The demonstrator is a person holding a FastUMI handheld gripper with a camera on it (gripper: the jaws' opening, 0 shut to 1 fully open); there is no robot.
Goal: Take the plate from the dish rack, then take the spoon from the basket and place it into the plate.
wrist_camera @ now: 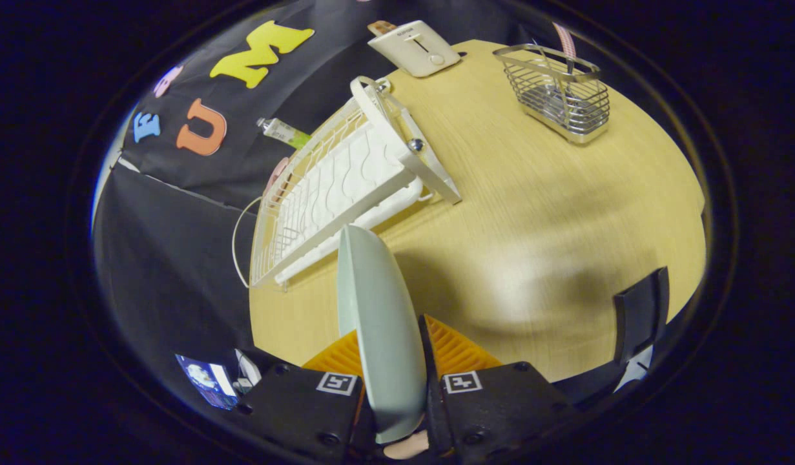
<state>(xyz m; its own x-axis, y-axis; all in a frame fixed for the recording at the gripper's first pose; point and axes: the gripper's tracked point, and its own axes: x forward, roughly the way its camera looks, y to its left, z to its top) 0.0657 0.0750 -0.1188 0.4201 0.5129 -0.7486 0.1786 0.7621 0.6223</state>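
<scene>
A pale green plate stands on edge between my two fingers, and my gripper is shut on its rim, holding it above the wooden table. Just beyond the plate lies the white dish rack, apart from it. Far across the table stands a wire basket; a pink striped handle sticks up out of it, most likely the spoon. Its bowl is hidden inside the basket.
A white toaster sits at the table's far edge behind the rack. A small tube lies by the booth wall beside the rack. A dark bracket stands at the near right table edge. Bare wood stretches between the rack and the basket.
</scene>
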